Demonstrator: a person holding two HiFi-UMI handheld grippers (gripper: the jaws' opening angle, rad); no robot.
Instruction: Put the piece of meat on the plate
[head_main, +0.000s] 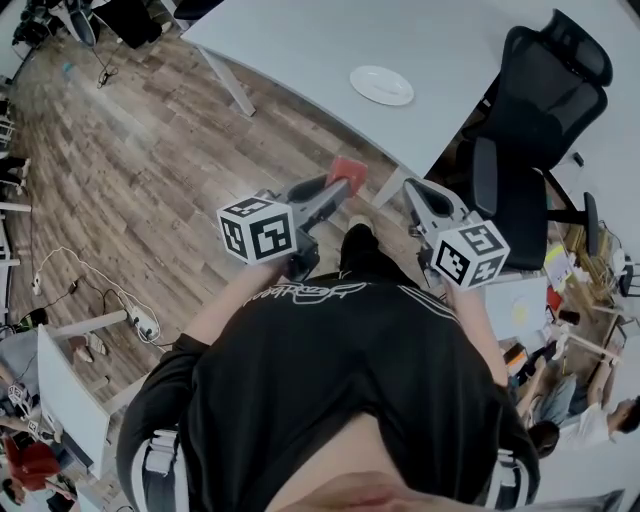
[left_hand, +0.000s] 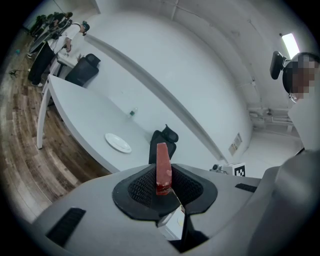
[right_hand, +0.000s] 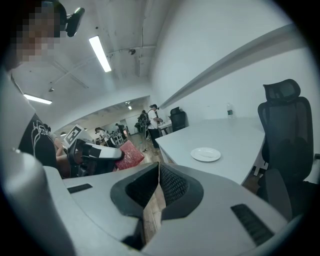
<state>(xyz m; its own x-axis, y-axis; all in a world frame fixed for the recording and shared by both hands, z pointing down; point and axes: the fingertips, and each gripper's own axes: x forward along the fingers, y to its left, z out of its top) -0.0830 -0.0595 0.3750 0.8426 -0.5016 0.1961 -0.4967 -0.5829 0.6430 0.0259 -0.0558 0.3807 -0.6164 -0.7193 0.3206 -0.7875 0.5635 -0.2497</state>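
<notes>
A red piece of meat (head_main: 348, 172) is clamped upright between the pads of my left gripper (head_main: 340, 188), over the wooden floor short of the table. In the left gripper view the meat (left_hand: 163, 167) stands up out of the shut jaws. The white plate (head_main: 381, 85) lies bare on the white table (head_main: 300, 40) ahead, near its front edge. My right gripper (head_main: 410, 192) hangs level beside the left one, its pads meeting with nothing between them. The right gripper view shows the meat (right_hand: 131, 154) at left and the plate (right_hand: 205, 154) ahead.
A black office chair (head_main: 540, 110) stands at the table's right end, close to my right gripper. Wooden floor (head_main: 150, 150) stretches to the left. A table leg (head_main: 232, 90) slants down near the front edge. Desks and people fill the far edges of the room.
</notes>
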